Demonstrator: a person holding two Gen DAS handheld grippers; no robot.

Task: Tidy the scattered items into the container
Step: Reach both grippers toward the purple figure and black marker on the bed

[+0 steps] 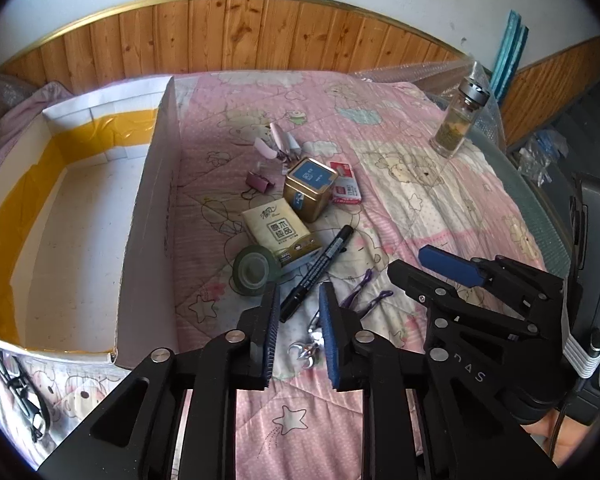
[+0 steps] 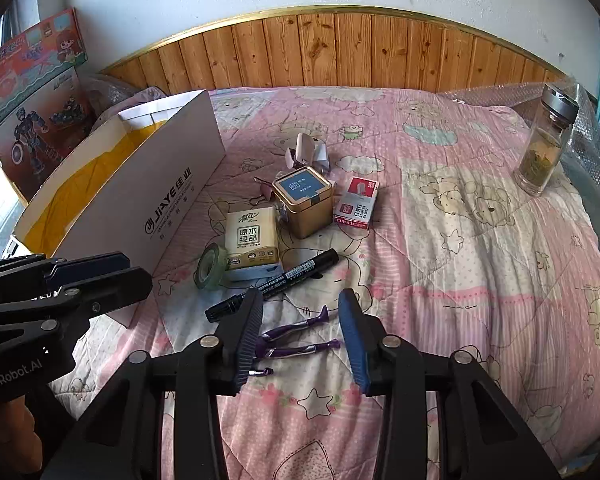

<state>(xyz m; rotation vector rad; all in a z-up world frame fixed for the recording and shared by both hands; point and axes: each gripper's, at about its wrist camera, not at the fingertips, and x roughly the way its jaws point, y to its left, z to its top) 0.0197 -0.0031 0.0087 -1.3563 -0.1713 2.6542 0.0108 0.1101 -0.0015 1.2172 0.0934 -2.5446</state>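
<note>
Right, we're over a bed w/ a pink cartoon quilt (image 2: 480,240) printed w/ bears and stars, backed by wood panelling (image 2: 340,52) under a gold trim and a white wall. On the left side sits the white cardboard container (image 1: 148,216), open-topped, yellow tape inside, bottom bare; its outer wall reads "JiAYE" in the right wrist view. Scattered items cluster mid-quilt, just beside the box: a gold tin (image 2: 303,204) w/ blue lid label, a tissue pack (image 2: 253,238) w/ Chinese characters, a red-and-white staples box (image 2: 357,203), a tape roll (image 2: 209,266) touching the tissue pack, a black marker (image 2: 276,282) w/ barcode sticker, a binder clip (image 1: 259,182), purple tweezer-like pieces (image 2: 300,340), a metal keyring bit (image 1: 306,346). Far right corner, a glass bottle (image 2: 546,140) stands upright on bubble wrap. Toy boxes (image 2: 36,92) lean at the left wall. Our left gripper (image 1: 299,304) has jaws apart w/ nothing pinched, the marker tip just ahead; "GenRobot.AI" shows on its body. Our right gripper (image 2: 300,312) is released too, hovering above the purple pieces.
</note>
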